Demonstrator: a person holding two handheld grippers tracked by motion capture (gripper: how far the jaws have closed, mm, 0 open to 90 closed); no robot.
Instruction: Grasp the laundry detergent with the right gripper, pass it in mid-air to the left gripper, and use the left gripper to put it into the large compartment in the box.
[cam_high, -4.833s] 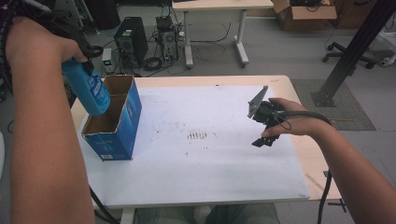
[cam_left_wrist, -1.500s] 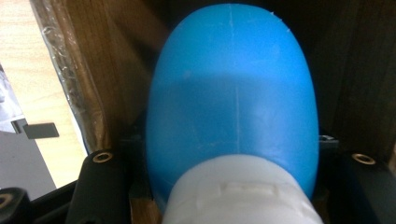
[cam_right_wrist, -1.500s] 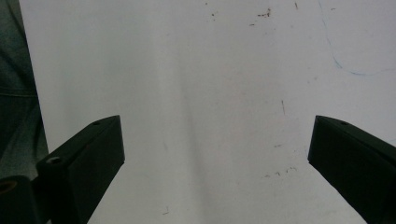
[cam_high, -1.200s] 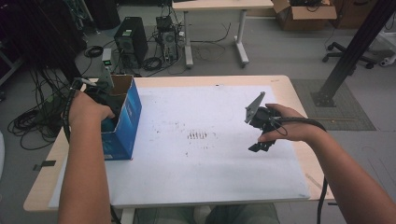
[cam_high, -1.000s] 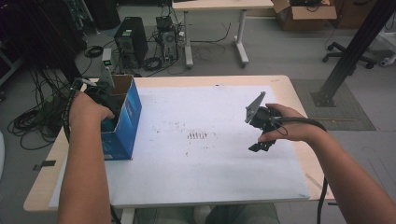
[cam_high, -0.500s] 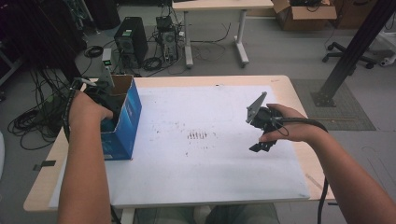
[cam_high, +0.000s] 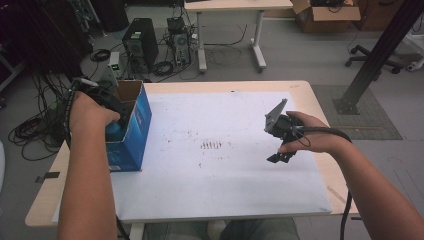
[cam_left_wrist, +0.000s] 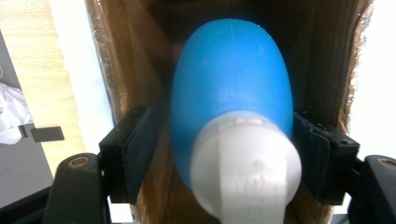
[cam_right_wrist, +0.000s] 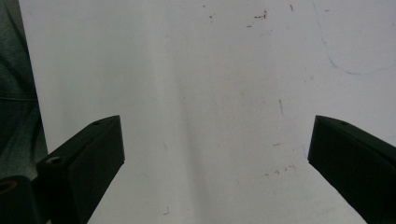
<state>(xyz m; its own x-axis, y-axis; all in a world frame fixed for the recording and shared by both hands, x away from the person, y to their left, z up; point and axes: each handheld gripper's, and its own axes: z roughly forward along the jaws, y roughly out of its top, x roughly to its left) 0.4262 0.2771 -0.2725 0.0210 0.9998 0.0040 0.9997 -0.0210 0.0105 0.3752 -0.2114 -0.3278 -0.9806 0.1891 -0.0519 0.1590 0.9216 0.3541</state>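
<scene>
A blue bottle (cam_left_wrist: 233, 88) with a white cap (cam_left_wrist: 247, 172) stands inside an open blue cardboard box (cam_high: 134, 131) at the table's left edge; its blue top (cam_high: 114, 131) peeks out of the box. My left gripper (cam_left_wrist: 229, 144) reaches down into the box with the bottle between its jaws. The jaws have just been opening. The left pad (cam_left_wrist: 140, 144) stands clear of the bottle and the right one sits close beside it. Over the white table sheet on the right hovers my right gripper (cam_high: 281, 150), wide open (cam_right_wrist: 215, 154) with nothing between its fingers.
The box's brown inner walls (cam_left_wrist: 130, 56) close in tightly around the bottle. A white sheet (cam_high: 225, 170) with small dark marks covers the wooden table (cam_high: 320, 100). Computers, cables and another table stand on the floor beyond.
Nearly five seconds ago the left hand held the blue bottle above the box; since then it has come down into the box. Over the last second both hands have kept their places.
</scene>
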